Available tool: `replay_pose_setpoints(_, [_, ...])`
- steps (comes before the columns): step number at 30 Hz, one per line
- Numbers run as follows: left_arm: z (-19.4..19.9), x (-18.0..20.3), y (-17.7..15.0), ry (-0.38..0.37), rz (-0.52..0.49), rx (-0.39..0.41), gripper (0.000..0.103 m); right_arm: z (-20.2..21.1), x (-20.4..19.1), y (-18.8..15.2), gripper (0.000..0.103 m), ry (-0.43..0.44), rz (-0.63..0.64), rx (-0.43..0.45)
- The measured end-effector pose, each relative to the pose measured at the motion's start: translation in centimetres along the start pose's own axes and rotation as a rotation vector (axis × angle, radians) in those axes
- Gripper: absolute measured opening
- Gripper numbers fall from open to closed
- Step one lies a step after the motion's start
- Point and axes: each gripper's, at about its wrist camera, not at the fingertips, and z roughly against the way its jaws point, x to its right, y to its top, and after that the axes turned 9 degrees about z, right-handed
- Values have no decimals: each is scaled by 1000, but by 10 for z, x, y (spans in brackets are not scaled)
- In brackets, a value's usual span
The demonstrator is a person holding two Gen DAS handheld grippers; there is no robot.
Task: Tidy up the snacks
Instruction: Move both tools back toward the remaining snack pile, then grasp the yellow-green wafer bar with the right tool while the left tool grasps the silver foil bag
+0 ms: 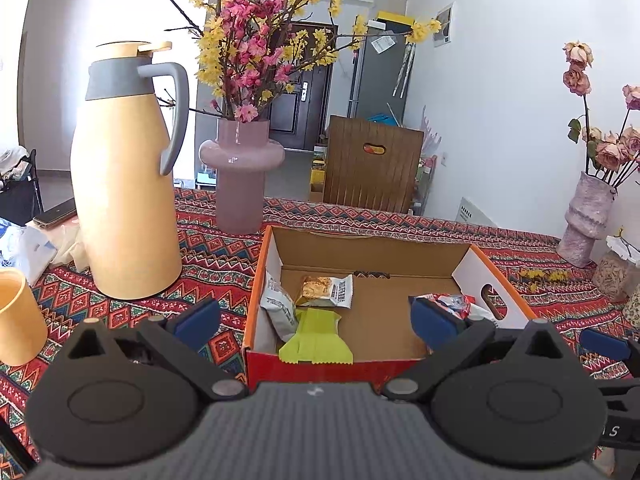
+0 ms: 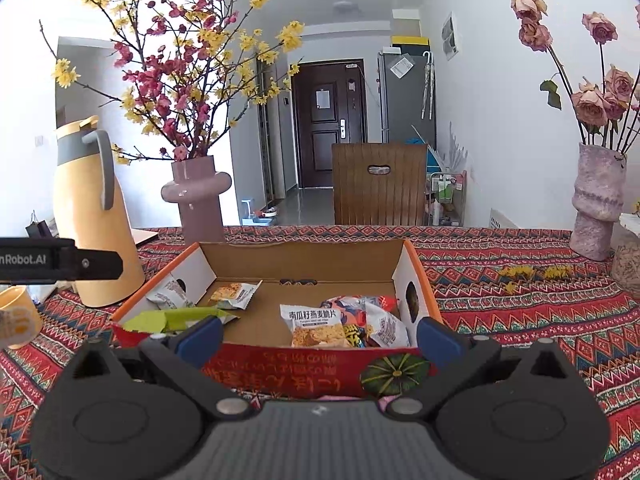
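Observation:
An open cardboard box (image 1: 494,280) with an orange rim and red front stands on the patterned tablecloth; it also shows in the right wrist view (image 2: 424,280). Inside at its left lie a green packet (image 1: 316,338), a grey-white packet (image 1: 276,304) and a small clear packet (image 1: 328,290). At its right lie an oat crisp packet (image 2: 316,326) and colourful packets (image 2: 372,316). My left gripper (image 1: 316,318) is open and empty at the box's front edge. My right gripper (image 2: 318,334) is open and empty, just before the box's front wall.
A tall yellow thermos jug (image 1: 124,184), a pink vase of blossoms (image 1: 240,176) and a yellow cup (image 1: 18,316) stand left of the box. A rough pink vase of roses (image 2: 596,200) stands far right. A wooden chair (image 2: 378,184) is behind the table.

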Motion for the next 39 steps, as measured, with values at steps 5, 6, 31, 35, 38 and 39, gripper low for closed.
replay_pose_setpoints(5, [10, 0, -12, 10, -6, -33, 103, 8, -1, -18, 103, 10, -7, -40])
replay_pose_setpoints(6, [11, 0, -13, 12, -7, -42, 103, 10, -2, -22, 103, 11, -5, -49])
replay_pose_setpoints(31, [43, -16, -75, 66, -14, -192, 103, 22, -15, -102, 84, 17, 4, -284])
replay_pose_setpoints(35, [48, -13, -78, 72, -17, -194, 103, 32, -14, -107, 68, -14, 29, -265])
replay_pose_setpoints(38, [50, -5, -81, 70, -33, -197, 103, 40, -9, -110, 53, -19, 25, -253])
replay_pose_setpoints(39, [51, -2, -82, 68, -37, -199, 103, 42, -7, -111, 47, -20, 26, -249])
